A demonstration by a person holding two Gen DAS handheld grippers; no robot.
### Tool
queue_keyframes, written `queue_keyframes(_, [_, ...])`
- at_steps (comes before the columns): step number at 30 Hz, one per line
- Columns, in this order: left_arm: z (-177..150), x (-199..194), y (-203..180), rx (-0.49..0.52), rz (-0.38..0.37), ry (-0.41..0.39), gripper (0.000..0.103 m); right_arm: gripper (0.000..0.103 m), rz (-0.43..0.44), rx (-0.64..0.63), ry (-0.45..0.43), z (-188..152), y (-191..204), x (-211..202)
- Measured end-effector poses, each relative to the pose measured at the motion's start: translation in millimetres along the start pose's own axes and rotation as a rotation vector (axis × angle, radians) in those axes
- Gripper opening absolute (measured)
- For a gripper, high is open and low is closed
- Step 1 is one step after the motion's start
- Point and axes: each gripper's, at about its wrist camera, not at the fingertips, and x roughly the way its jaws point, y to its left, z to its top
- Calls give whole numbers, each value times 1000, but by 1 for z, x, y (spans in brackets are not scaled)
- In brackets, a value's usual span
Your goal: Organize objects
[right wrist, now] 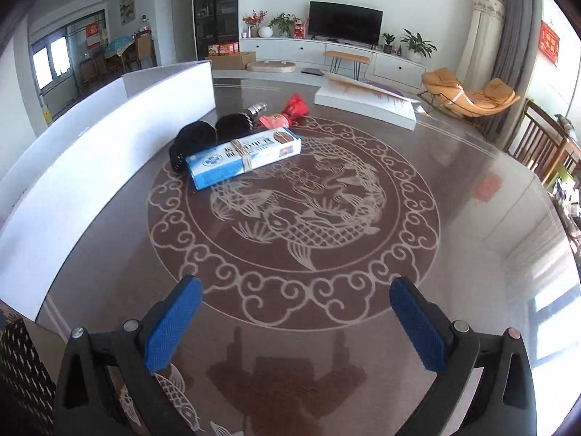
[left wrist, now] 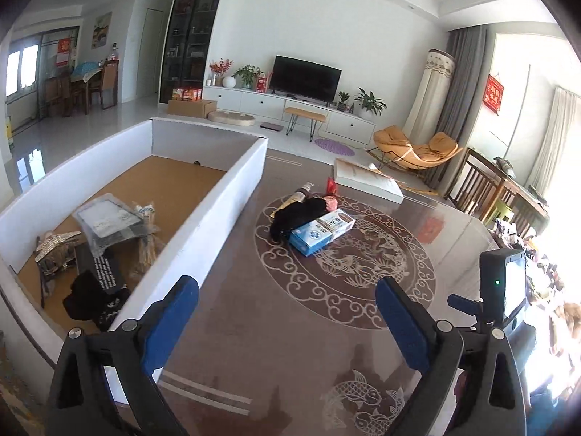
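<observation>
A small heap lies on the round brown table: a blue-and-white carton (left wrist: 322, 230) (right wrist: 244, 160), a black pouch (left wrist: 299, 213) (right wrist: 210, 134), a dark bottle (left wrist: 299, 193) (right wrist: 256, 109) and red packets (left wrist: 331, 185) (right wrist: 296, 105). Left of the heap stands a big white box (left wrist: 232, 185) (right wrist: 109, 138) with a brown floor, holding a clear plastic pack (left wrist: 109, 221), a shiny silver item (left wrist: 58, 245) and black items (left wrist: 94, 298). My left gripper (left wrist: 287, 301) is open over the table beside the box wall, nothing between its blue pads. My right gripper (right wrist: 296, 305) is open and empty, well short of the heap.
A flat white lid (left wrist: 368, 180) (right wrist: 365, 101) rests on the table's far side. Wooden chairs (left wrist: 483, 192) (right wrist: 541, 152) stand at the right rim. The other hand's gripper with its camera (left wrist: 503, 290) shows at the right of the left wrist view. Clutter lies beyond it.
</observation>
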Motion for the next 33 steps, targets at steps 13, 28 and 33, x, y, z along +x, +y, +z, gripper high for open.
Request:
queue_keyframes(13, [-72,76,-47,159,16,210,99,103,-72,61,35,-48,-47,15])
queue_keyframes(28, [-87,97,-21,132,96,265,99,103,-32,99,51,-46,-49,24])
queue_keyframes(33, [-88,99,-24,158,114,267,99,103,-32,99,51,-46,-49,24])
